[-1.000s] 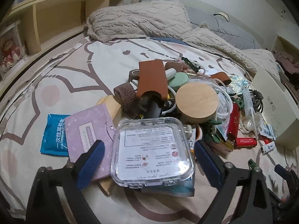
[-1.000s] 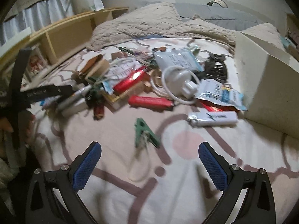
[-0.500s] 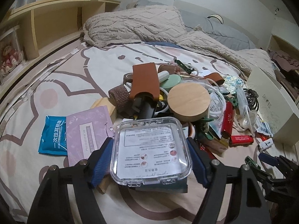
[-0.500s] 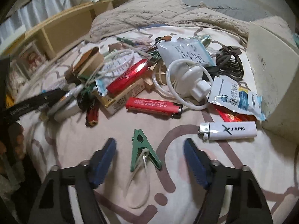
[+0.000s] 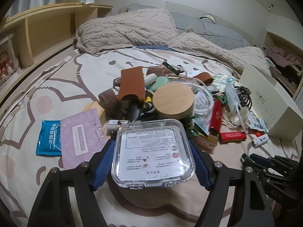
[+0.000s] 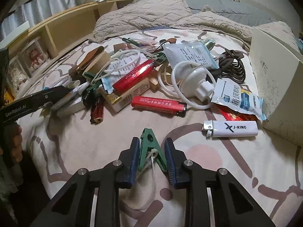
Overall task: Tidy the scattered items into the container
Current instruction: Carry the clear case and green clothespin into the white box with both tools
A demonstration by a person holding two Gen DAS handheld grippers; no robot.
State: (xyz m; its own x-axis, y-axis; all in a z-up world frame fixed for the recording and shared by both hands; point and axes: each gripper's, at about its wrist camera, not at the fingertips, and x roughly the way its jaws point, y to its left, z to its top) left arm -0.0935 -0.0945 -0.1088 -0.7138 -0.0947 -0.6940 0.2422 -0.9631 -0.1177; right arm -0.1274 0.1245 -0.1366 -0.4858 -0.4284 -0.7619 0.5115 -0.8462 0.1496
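Now closes on two things at once. Compared with one second ago, no more wide-open jaws on either side.

On the left gripper (image 5: pixel 151 145): has just been closing, and now clamps the clear square plastic case with the printed label (image 5: pixel 154 157) between the blue pads, one pad on each side wall. Keeps the case at the near edge of the heap of small items, low over the cartoon-printed bed sheet (image 5: pixel 56 87); cannot tell whether already lifted.

On the right gripper (image 6: pixel 151 141): has just been closing too, from fully apart to narrow. Squeezes the small green plastic clothes clip (image 6: pixel 149 147), with its thin white loop hanging behind, between the pads; seems to touch both legs of the clip. Leaves the white lighter (image 6: pixel 230 128) and the red lighter (image 6: pixel 159 105) untouched on the sheet nearby.

For the task, means probably the end of the grasp step and the start of the carry step. Shows the cream cardboard box (image 6: pixel 274 75), most likely the container, at the right side of the heap, near the clip and further from the case. Still leaves most of the heap outside the box, so only early progress. Calls for care with the clip: small, springy, easy to slip out.
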